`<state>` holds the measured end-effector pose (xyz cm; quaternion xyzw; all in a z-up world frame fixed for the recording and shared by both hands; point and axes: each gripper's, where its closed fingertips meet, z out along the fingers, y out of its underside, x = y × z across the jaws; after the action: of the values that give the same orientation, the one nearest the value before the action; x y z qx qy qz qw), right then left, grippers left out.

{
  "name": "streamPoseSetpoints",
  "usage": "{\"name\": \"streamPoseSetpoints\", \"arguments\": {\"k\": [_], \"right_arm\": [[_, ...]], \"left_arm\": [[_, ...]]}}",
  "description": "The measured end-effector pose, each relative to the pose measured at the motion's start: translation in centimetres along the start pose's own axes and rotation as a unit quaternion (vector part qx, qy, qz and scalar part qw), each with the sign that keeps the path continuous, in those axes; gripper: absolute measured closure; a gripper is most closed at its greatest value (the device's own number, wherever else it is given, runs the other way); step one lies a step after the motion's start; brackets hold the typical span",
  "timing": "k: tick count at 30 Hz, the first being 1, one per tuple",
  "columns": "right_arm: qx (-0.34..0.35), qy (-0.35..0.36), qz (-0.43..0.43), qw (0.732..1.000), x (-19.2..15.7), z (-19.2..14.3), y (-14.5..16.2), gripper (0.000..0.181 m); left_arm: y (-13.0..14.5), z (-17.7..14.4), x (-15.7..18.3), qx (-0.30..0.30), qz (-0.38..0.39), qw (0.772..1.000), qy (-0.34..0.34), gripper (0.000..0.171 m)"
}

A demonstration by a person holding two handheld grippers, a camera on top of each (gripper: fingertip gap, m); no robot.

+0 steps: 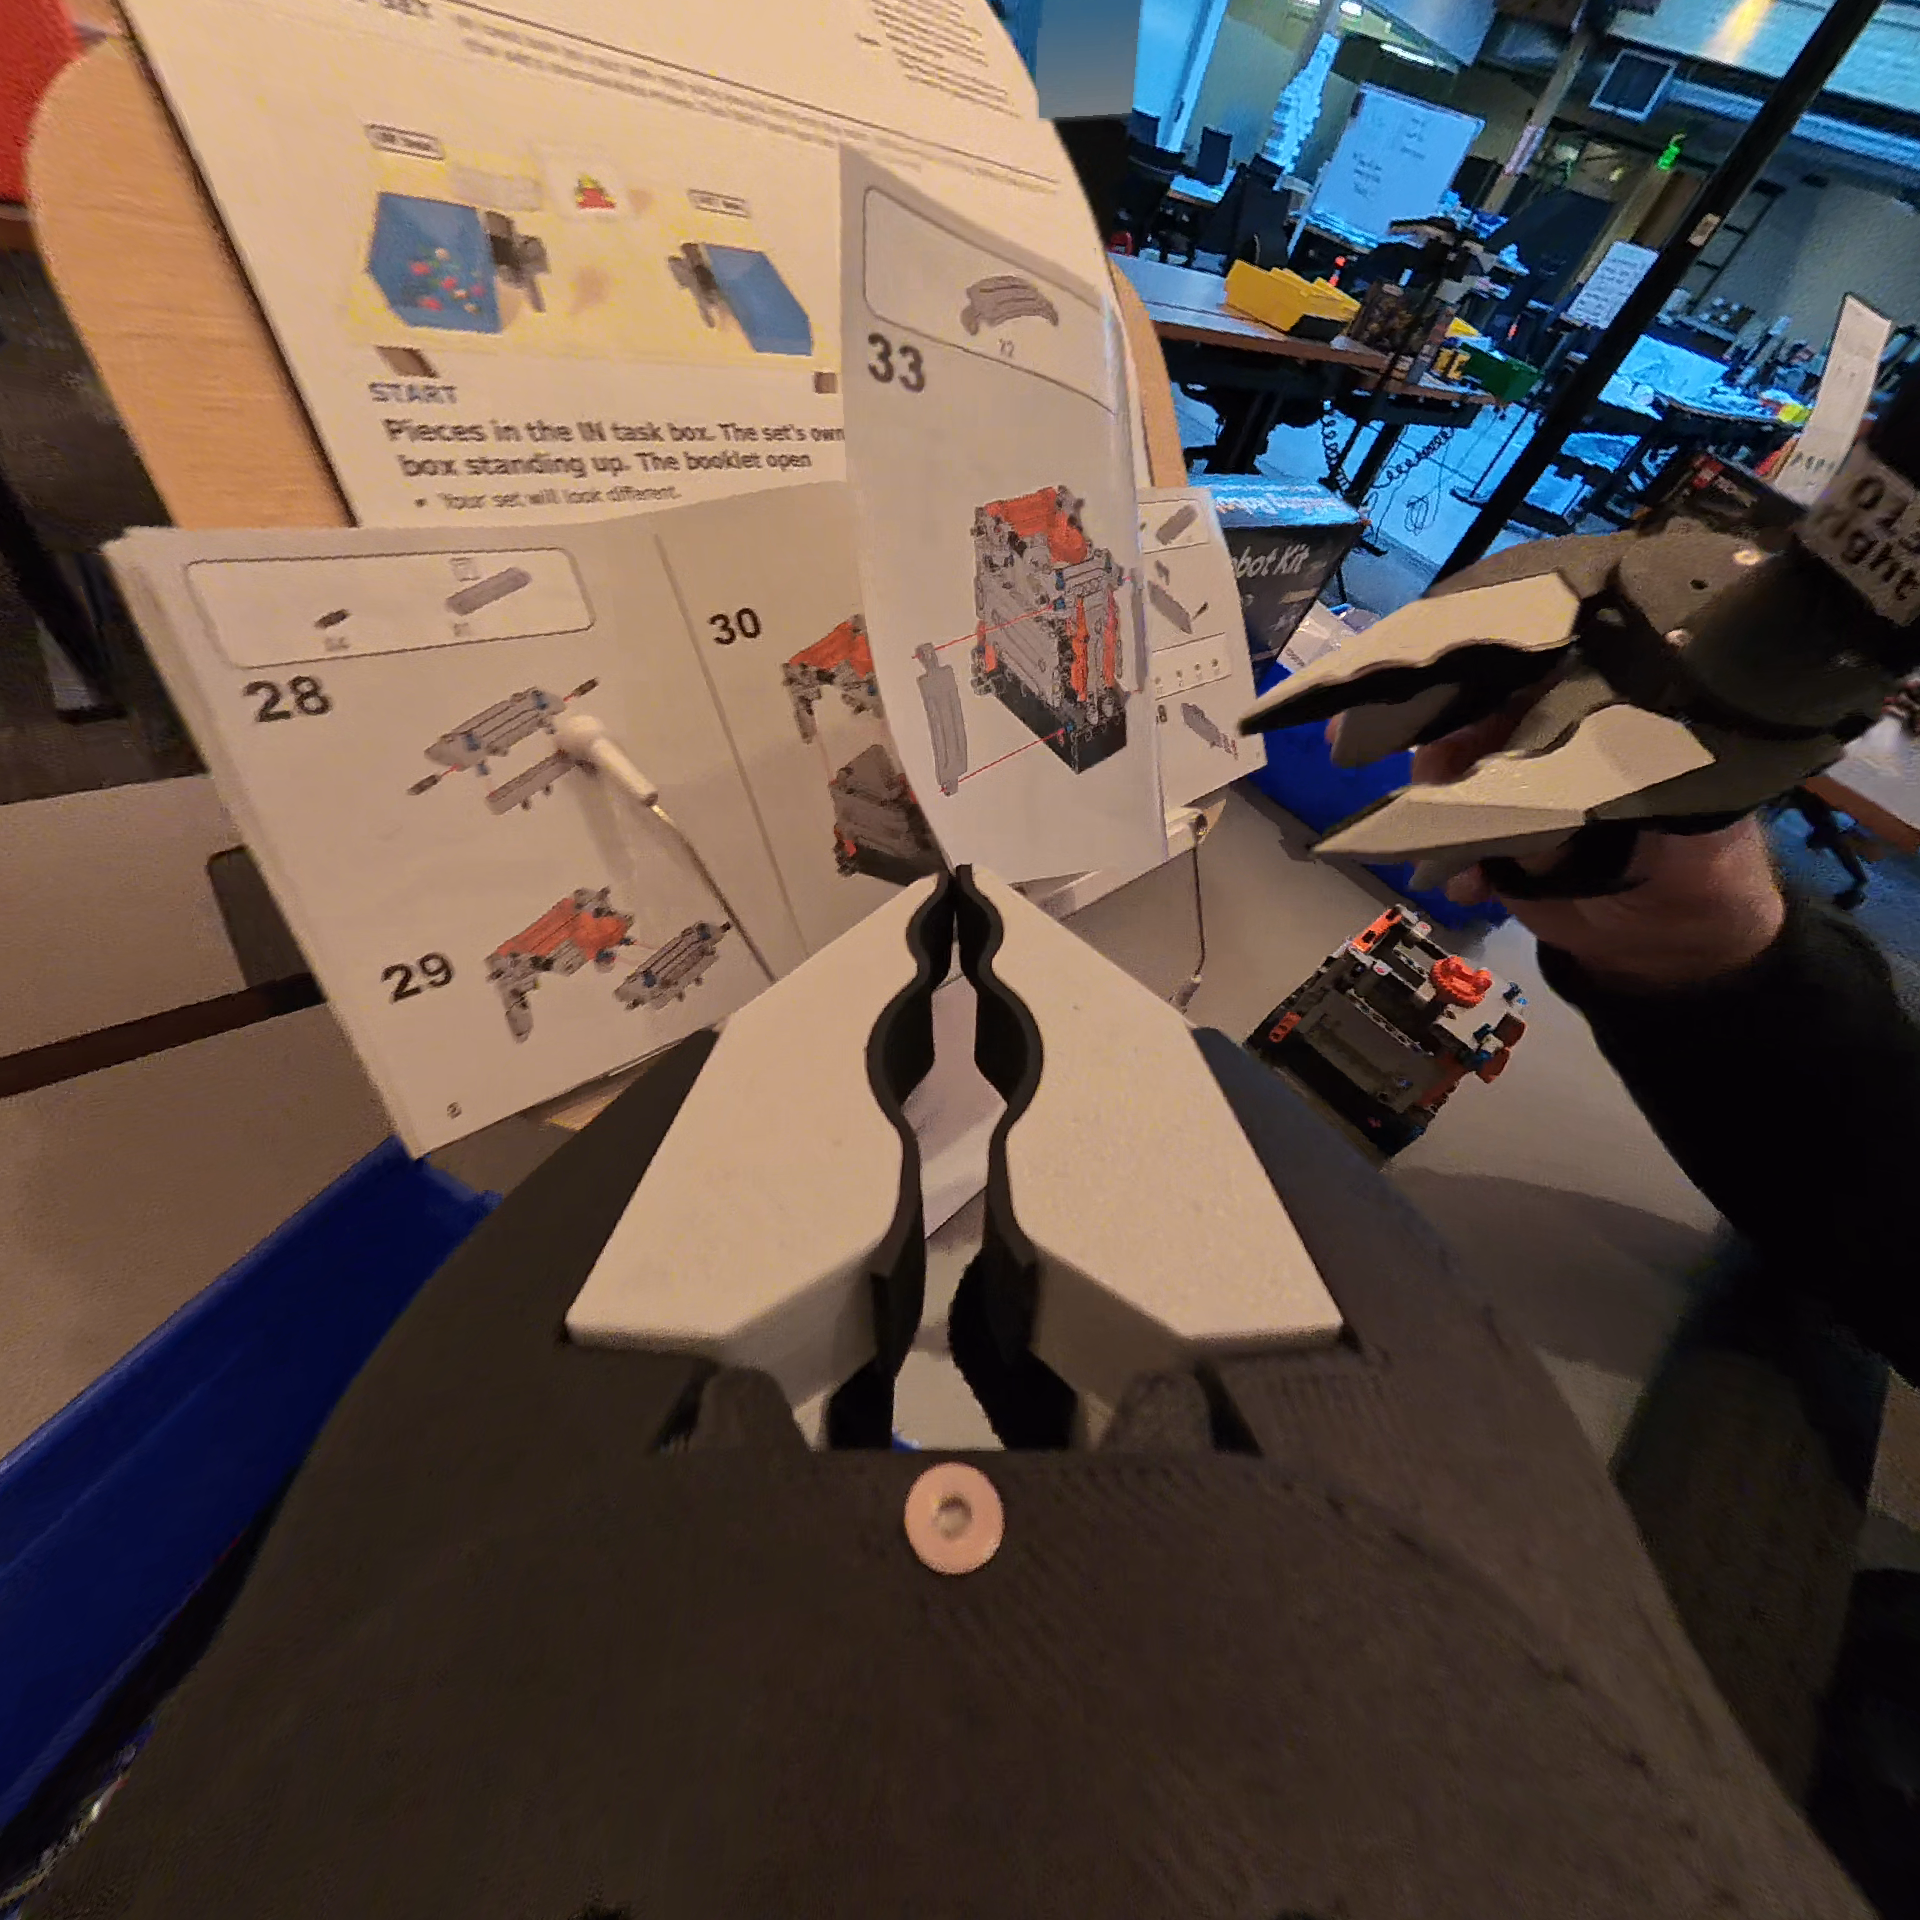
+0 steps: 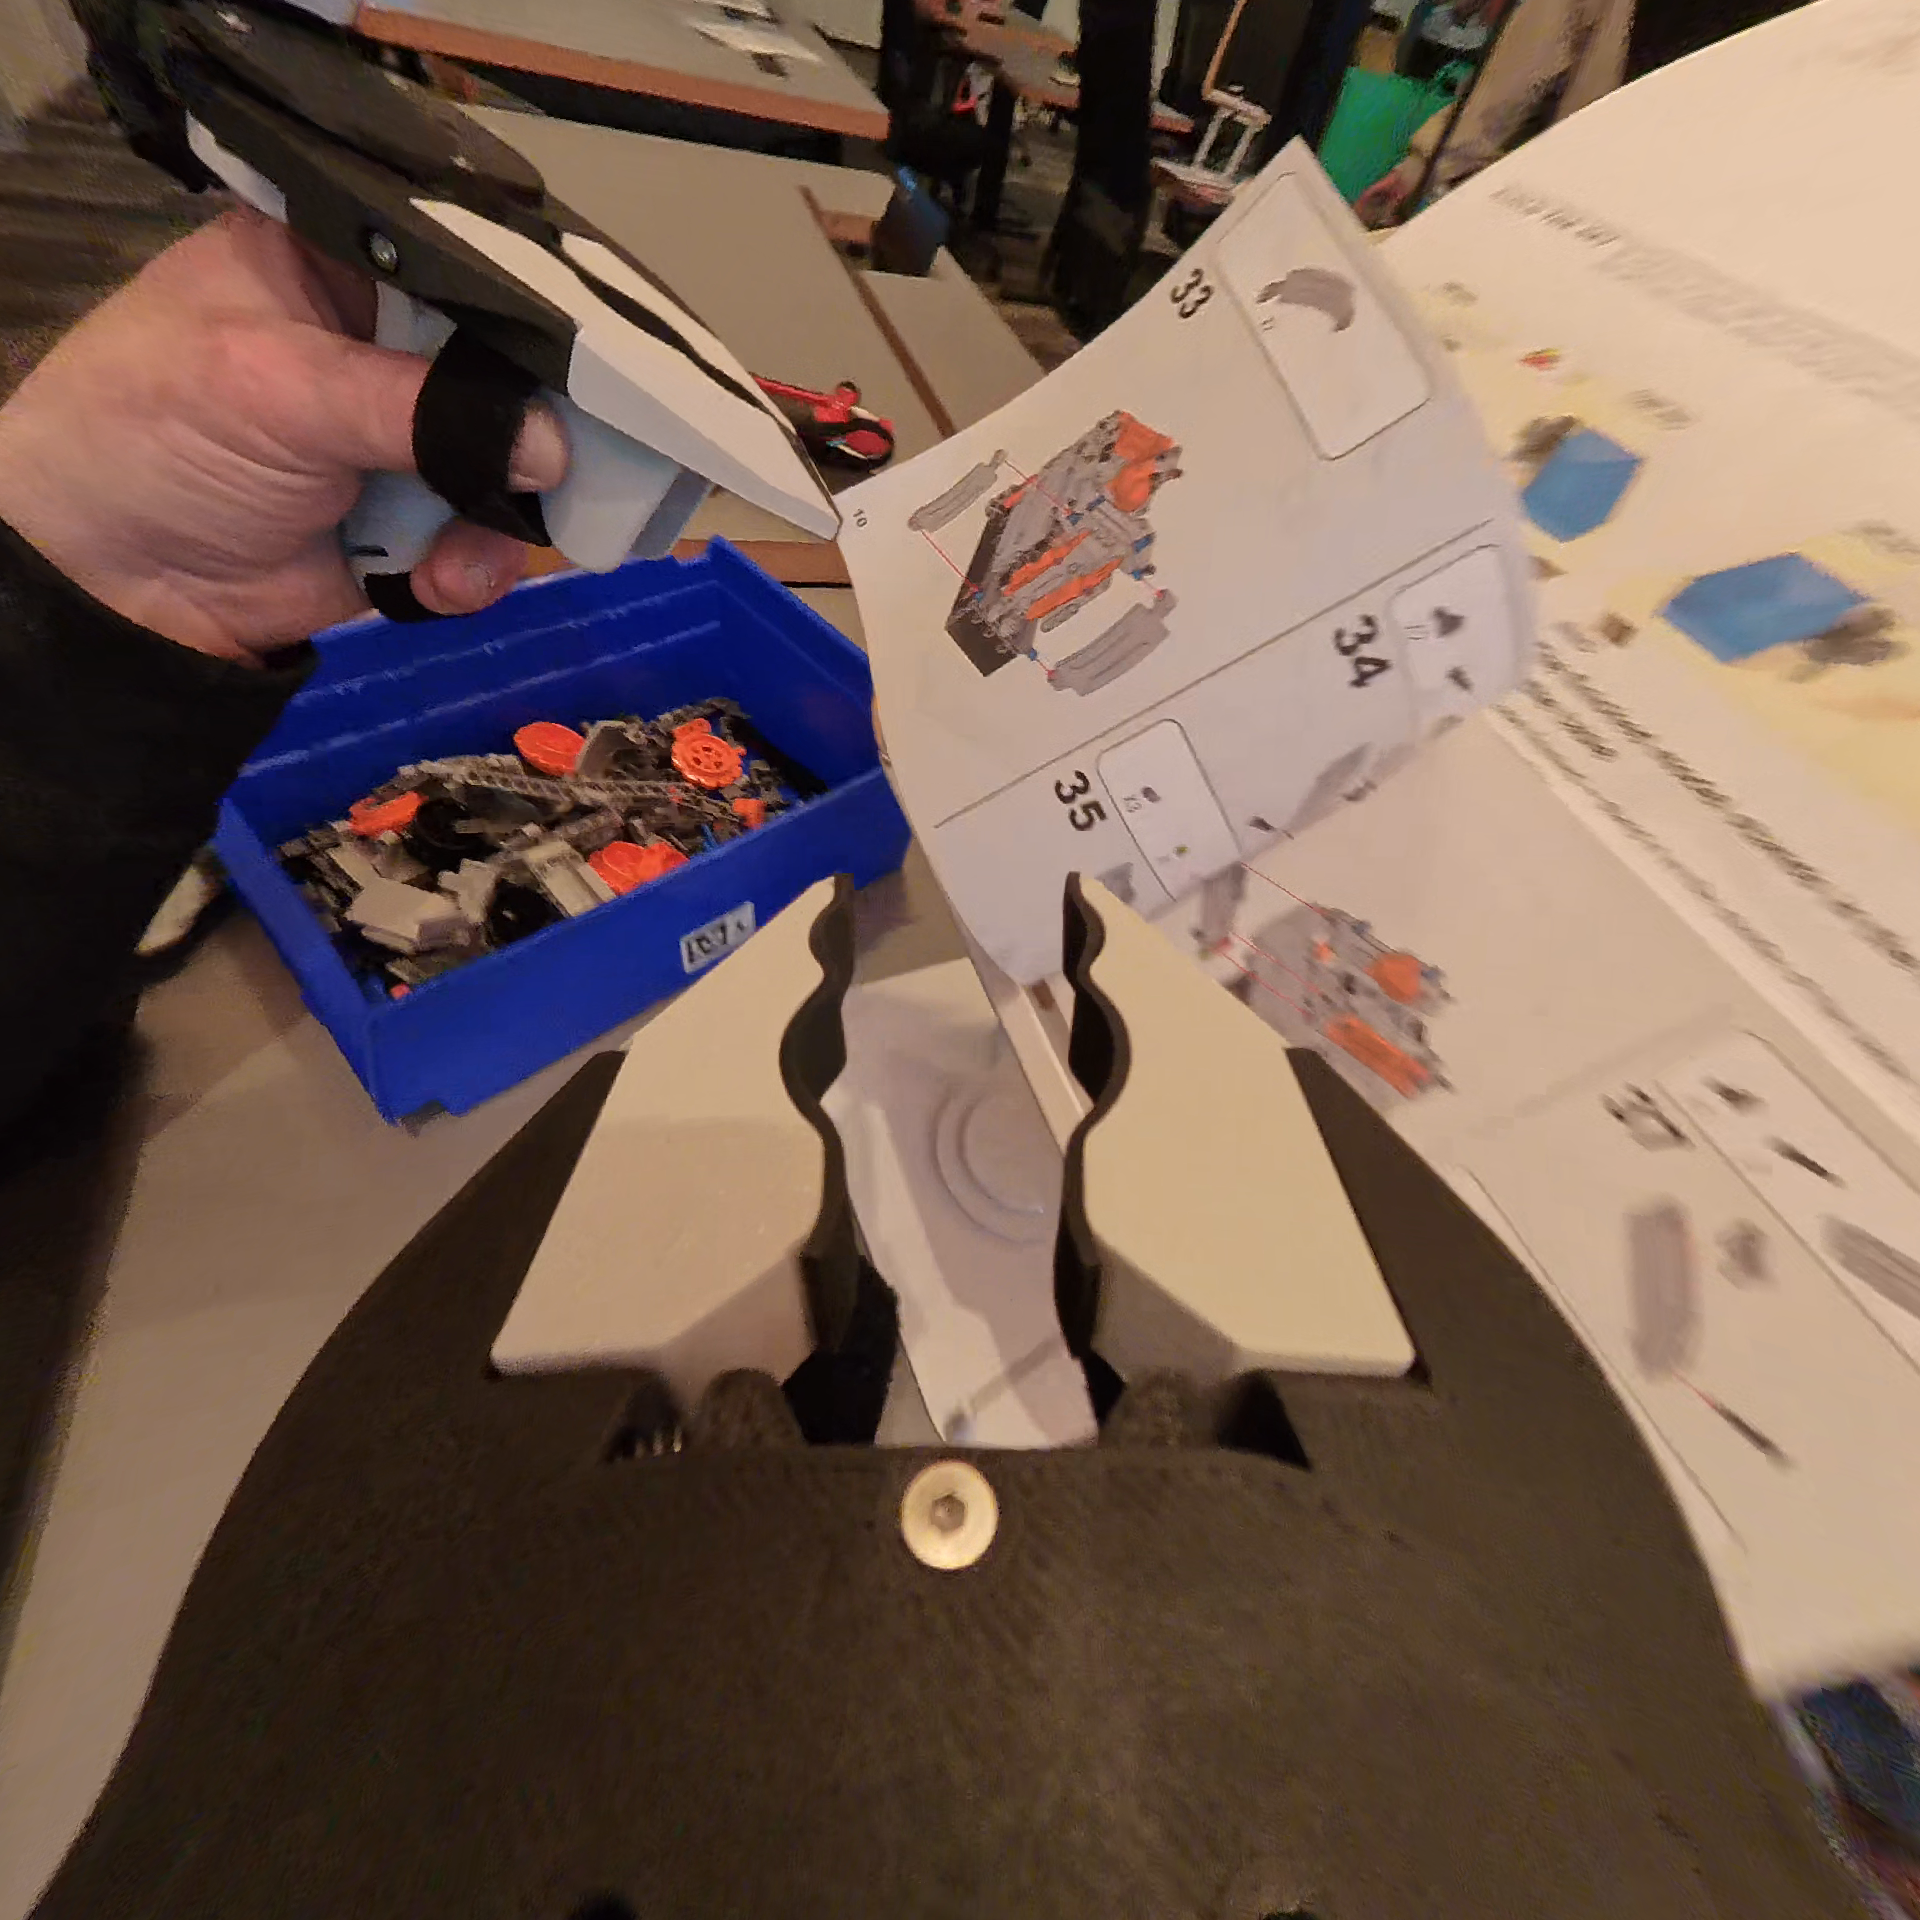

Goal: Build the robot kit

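Grey-and-black L gripper (image 1: 956,883) has its jaws clenched on the bottom corner of a loose page (image 1: 1008,582) of the instruction booklet (image 1: 468,790), lifting it so it curls up off the spread. Booklet leans vs. a printed sheet (image 1: 582,260) on a light wood board (image 1: 135,312), and a white cable (image 1: 623,774) lies across the booklet's L page.

R gripper (image 2: 961,914) is released, jaws well apart, w/ the same page's lower edge hanging just ahead of the fingertips. Can't tell if it touches; paper there is blurred. A curled white sheet runs down btwn the R fingers.

Blue bin (image 2: 623,997), full of grey, black and orange building pieces (image 2: 540,821), sits on the grey table (image 2: 260,1195) left of the R gripper, under the L hand (image 2: 208,436). A part-built grey/orange model (image 1: 1392,1023) stands on the table near the booklet's R side, below the R gripper in the L wrist view. Second blue bin's edge (image 1: 208,1403) is at lower L of that view.
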<state>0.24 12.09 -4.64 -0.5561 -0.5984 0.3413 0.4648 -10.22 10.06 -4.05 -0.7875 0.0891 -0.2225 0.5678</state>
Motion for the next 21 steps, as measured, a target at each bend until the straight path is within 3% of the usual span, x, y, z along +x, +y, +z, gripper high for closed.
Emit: {"name": "streamPoseSetpoints", "arguments": {"k": [5,10,21], "right_arm": [[-0.014,-0.026,0.014,0.999,-0.4,5.3,-0.1,0.137],[-0.042,-0.043,0.015,0.998,-0.9,8.1,0.0,0.136],[-0.123,-0.028,-0.026,0.992,-3.1,13.5,1.2,0.151]], "left_arm": [[0.5,-1.8,-3.0,0.002,-0.018,0.999,-0.046,0.171],[2.0,-2.4,-6.7,-0.005,-0.05,0.994,-0.096,0.171],[2.3,-2.6,-9.1,0.048,-0.08,0.992,-0.081,0.171]]}}
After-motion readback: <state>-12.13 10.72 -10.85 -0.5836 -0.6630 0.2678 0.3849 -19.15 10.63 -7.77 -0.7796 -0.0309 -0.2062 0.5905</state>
